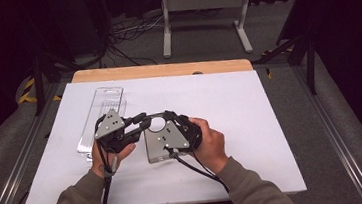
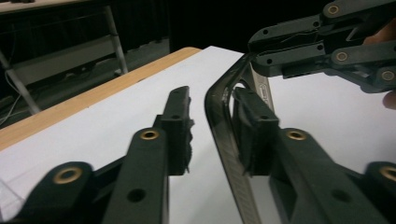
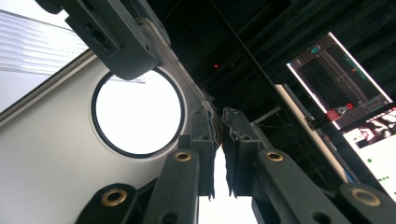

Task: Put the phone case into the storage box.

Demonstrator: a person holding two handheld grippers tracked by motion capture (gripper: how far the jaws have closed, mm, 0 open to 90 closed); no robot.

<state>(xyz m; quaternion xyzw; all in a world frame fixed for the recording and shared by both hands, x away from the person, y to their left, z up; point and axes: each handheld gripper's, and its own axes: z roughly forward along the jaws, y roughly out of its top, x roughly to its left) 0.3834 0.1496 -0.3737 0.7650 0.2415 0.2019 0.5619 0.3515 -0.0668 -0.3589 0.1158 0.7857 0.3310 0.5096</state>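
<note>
A grey metal plate [image 1: 152, 152] with a round hole is held up over the white table [image 1: 251, 125] at its middle. My right gripper [image 1: 168, 114] is shut on the plate's thin edge. In the right gripper view its jaws [image 3: 218, 122] pinch that edge, with the plate [image 3: 56, 154] and its hole to the left. My left gripper [image 1: 142, 122] is open. In the left gripper view the plate's dark curved edge [image 2: 219, 119] passes between its jaws [image 2: 215, 116], close to the right one. The right gripper [image 2: 261, 49] clamps the plate farther up.
A clear plastic tray [image 1: 102, 117] lies on the table left of the grippers, close to the left hand. The table's wooden far edge [image 1: 161, 70] borders a floor with cables and a white stand [image 1: 205, 14]. A lit screen [image 3: 345, 88] shows in the right gripper view.
</note>
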